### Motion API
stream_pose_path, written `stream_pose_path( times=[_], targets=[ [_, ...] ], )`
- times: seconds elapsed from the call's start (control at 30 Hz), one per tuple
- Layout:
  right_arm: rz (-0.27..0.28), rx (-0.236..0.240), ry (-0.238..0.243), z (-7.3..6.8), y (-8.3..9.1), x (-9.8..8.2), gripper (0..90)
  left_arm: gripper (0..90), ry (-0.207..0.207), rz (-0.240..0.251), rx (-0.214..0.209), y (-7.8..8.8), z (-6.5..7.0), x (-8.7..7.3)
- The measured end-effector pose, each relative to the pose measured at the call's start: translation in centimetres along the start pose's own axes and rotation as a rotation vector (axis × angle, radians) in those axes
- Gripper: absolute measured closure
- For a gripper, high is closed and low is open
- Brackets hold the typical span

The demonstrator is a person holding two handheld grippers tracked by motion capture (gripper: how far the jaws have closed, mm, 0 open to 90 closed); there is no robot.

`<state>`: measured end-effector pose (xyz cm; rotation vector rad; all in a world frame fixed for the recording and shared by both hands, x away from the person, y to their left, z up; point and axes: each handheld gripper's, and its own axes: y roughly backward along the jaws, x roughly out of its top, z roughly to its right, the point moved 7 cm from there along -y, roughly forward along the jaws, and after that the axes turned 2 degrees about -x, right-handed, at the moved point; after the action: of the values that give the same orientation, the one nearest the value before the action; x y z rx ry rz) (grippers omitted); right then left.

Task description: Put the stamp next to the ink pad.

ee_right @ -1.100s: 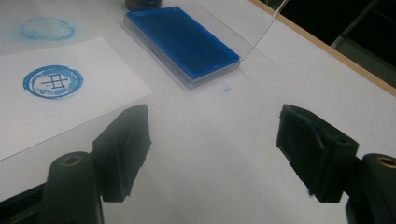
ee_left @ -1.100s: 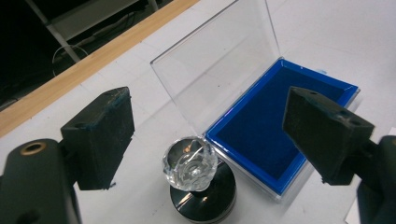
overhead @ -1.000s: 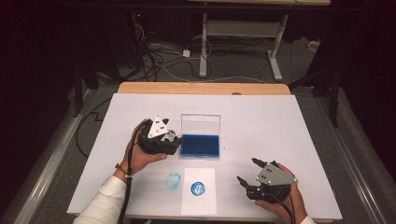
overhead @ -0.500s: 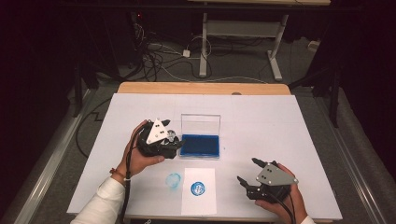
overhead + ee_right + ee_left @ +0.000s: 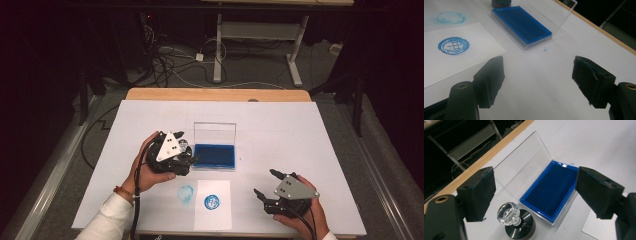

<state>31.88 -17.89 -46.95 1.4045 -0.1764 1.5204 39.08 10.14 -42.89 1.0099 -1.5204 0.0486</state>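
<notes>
A stamp (image 5: 515,220) with a clear faceted knob and a round black base stands on the white table, free of any pad, beside an open blue ink pad (image 5: 551,192). My left gripper (image 5: 536,173) hovers over both with its jaws wide apart; in the high view the left gripper (image 5: 190,159) sits just left of the ink pad (image 5: 215,156). A white paper (image 5: 212,202) bears a round blue print (image 5: 454,45). My right gripper (image 5: 264,182) rests at the near right, open, and the right gripper (image 5: 539,61) has bare table between its jaws.
The ink pad's clear lid (image 5: 215,134) stands upright behind it. A faint blue smudge (image 5: 186,194) marks the table left of the paper. A wooden strip (image 5: 215,95) runs along the far edge. Cables and a desk frame lie on the dark floor beyond.
My left gripper has drifted slightly toward the near edge and lifted a little. The right gripper, the paper and the ink pad have stayed put.
</notes>
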Motion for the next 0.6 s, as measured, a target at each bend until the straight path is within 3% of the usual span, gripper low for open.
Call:
stream_pose_path(
  times=[0.6],
  targets=[
    [0.008,-0.005,-0.004,0.1,0.1,0.1,26.2,16.4,-0.043,0.031,0.023,1.7,0.8,-0.7]
  ],
)
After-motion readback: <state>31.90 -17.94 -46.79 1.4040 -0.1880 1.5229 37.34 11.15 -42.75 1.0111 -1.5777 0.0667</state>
